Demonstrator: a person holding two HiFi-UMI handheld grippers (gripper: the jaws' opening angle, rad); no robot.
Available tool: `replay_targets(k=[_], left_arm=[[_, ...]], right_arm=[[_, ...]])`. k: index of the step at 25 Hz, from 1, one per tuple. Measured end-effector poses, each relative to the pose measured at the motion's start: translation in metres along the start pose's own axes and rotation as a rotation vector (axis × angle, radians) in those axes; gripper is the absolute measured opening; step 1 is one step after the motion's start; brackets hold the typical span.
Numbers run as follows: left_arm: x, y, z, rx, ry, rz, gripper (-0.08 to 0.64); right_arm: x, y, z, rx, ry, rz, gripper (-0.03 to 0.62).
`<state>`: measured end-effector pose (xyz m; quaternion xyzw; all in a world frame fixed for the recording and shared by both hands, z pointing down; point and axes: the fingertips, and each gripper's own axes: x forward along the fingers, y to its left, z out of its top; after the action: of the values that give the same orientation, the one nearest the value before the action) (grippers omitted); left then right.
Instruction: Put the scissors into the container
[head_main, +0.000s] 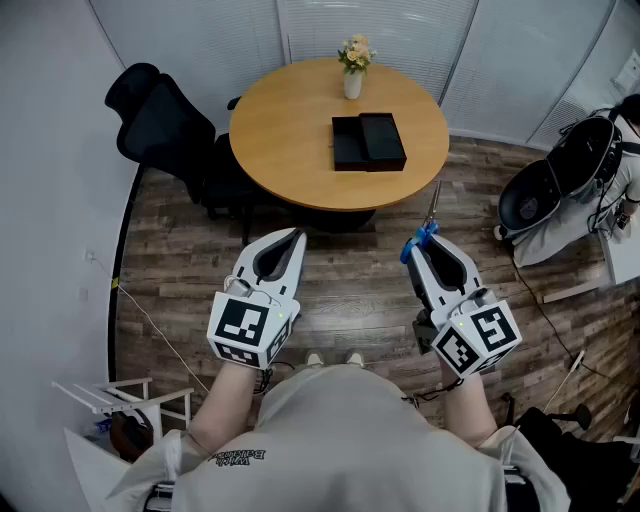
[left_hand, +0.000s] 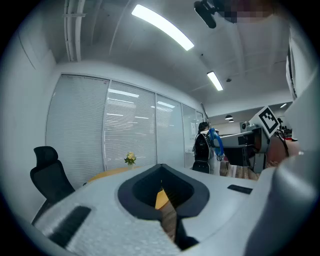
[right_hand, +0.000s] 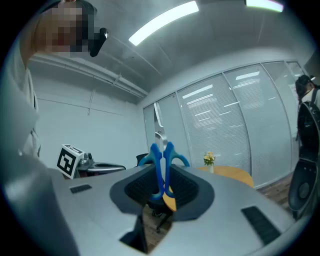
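My right gripper (head_main: 420, 243) is shut on a pair of blue-handled scissors (head_main: 428, 226), whose steel blades point up and away toward the round wooden table (head_main: 290, 150). The right gripper view shows the scissors (right_hand: 161, 162) clamped by their handles between the jaws, blades rising above. An open black box container (head_main: 367, 142) lies on the table beside its lid, well ahead of both grippers. The left gripper (head_main: 296, 236) is shut and holds nothing; it hangs level with the right one over the wood floor. In the left gripper view the scissors (left_hand: 215, 140) show at the right.
A small vase of flowers (head_main: 354, 66) stands at the table's far edge. A black office chair (head_main: 160, 125) sits left of the table. Another chair and a seated person (head_main: 580, 180) are at the right. A cable (head_main: 150, 320) runs along the floor on the left.
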<state>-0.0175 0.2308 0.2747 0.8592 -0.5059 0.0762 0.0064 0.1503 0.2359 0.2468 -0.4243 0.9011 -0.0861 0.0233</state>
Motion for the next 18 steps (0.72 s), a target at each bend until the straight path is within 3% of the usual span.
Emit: replay_targets(k=[6,18], left_arm=[[0.001,-0.005,0.002,-0.017,-0.001,-0.017,0.021],[0.006,-0.011,0.003,-0.019,-0.001,-0.004,0.021]], right_arm=[[-0.005,-0.006,0.004,-0.042,-0.007,-0.033,0.097],[-0.007,-0.014,0.003,-0.046,0.0,-0.019,0.097]])
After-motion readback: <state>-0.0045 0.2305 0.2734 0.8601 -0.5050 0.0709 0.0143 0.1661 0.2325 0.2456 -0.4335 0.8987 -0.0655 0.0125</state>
